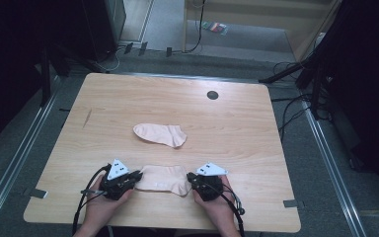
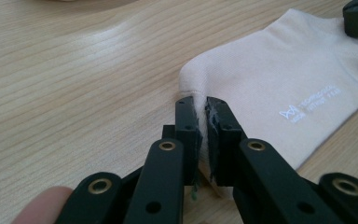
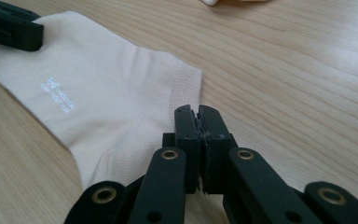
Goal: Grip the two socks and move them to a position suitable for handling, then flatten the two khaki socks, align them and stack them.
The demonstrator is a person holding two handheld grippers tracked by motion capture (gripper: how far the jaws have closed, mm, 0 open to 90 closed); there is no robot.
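In the high view, a pale peach cotton ankle sock (image 1: 164,178) lies flat near the six o'clock edge of the light wooden counter (image 1: 237,128), the left gripper (image 1: 137,176) at its nine o'clock end, the right gripper (image 1: 190,177) at its three o'clock end. A second matching peach sock (image 1: 160,134) lies toward twelve o'clock, apart. In the left gripper view the fingers (image 2: 186,122) are clamped on a pinched fold of the sock's edge; in the right gripper view the fingers (image 3: 186,126) are pressed together on its ribbed cuff edge.

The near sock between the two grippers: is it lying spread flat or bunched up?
Spread flat: the near sock lies smooth on the table, pinched at opposite ends by the left gripper and right gripper.
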